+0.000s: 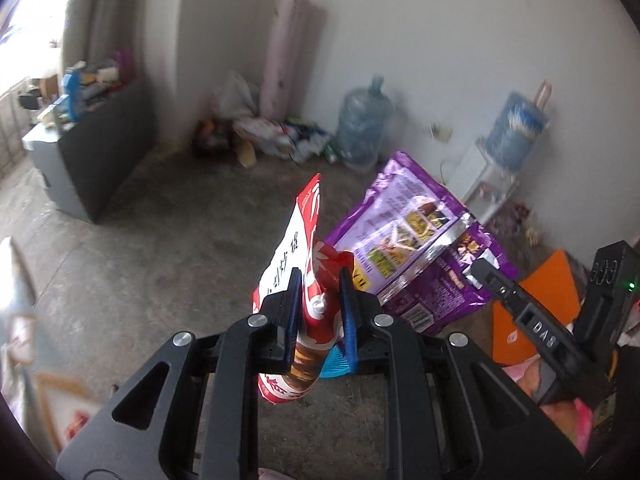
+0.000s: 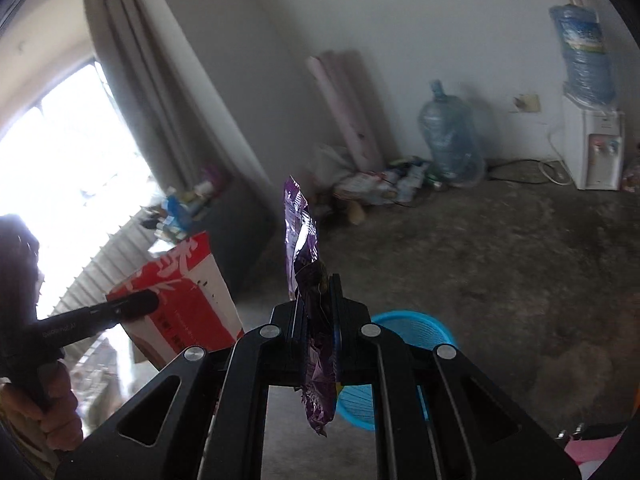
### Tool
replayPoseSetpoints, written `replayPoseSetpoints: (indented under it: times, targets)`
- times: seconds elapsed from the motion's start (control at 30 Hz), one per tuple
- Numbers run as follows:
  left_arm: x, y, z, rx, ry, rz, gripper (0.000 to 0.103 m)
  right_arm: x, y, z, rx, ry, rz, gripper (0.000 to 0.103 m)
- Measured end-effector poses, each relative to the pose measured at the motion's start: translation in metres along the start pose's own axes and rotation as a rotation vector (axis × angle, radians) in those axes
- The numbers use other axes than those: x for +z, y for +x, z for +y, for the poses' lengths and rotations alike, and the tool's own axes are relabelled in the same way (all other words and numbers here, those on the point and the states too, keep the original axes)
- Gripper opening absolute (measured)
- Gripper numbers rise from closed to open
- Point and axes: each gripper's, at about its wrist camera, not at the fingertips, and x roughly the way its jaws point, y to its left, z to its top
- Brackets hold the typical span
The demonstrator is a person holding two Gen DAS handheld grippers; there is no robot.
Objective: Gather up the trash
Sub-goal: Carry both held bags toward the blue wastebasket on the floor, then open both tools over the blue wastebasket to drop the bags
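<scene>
In the left wrist view, the left gripper (image 1: 318, 300) has its jaws pinched on a red and white snack bag (image 1: 298, 264), crumpled between the blue pads and held up off the concrete floor (image 1: 140, 264). A sliver of the blue basket (image 1: 336, 365) shows just below the right-hand pad. Beside it the right gripper (image 1: 478, 270) clamps a purple bag (image 1: 416, 236) at its edge, also in the air.

In the right wrist view, the right gripper (image 2: 318, 312) is closed tight on the purple bag (image 2: 308, 280), seen edge-on, and the blue basket (image 2: 416, 328) stands on the floor directly beyond and below it. The left gripper (image 2: 136, 304) carries the red and white bag (image 2: 188, 300) at the left.

So both pieces are picked up and brought near the basket, but neither is dropped in yet. Litter (image 2: 384, 188) lies along the far wall, so more collecting probably remains.
</scene>
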Motion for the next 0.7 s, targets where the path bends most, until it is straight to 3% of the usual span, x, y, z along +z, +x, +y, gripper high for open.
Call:
replayPoseSetpoints:
  times: [0.3, 0.4, 0.43, 0.53, 0.63, 0.7]
  targets:
    - [0.006, 0.135, -0.014, -0.060, 0.002, 0.128, 0.022, -0.014, 0.091, -0.046, -0.138, 0.080, 0.084, 0.009]
    - [-0.001, 0.173, -0.018, -0.052, -0.006, 0.161, 0.048, -0.026, 0.115, -0.063, -0.133, 0.126, 0.127, 0.012]
    - [-0.007, 0.176, -0.018, -0.036, -0.013, 0.171, 0.059, -0.032, 0.128, -0.071, -0.130, 0.147, 0.148, 0.015]
    - [-0.010, 0.196, -0.011, 0.023, -0.074, 0.171, 0.061, -0.057, 0.159, -0.094, -0.114, 0.230, 0.238, 0.050]
    - [-0.010, 0.194, 0.001, 0.019, -0.144, 0.179, 0.061, -0.075, 0.175, -0.113, -0.140, 0.304, 0.291, 0.051]
    - [-0.009, 0.182, 0.006, 0.009, -0.159, 0.159, 0.061, -0.081, 0.169, -0.119, -0.141, 0.336, 0.277, 0.051]
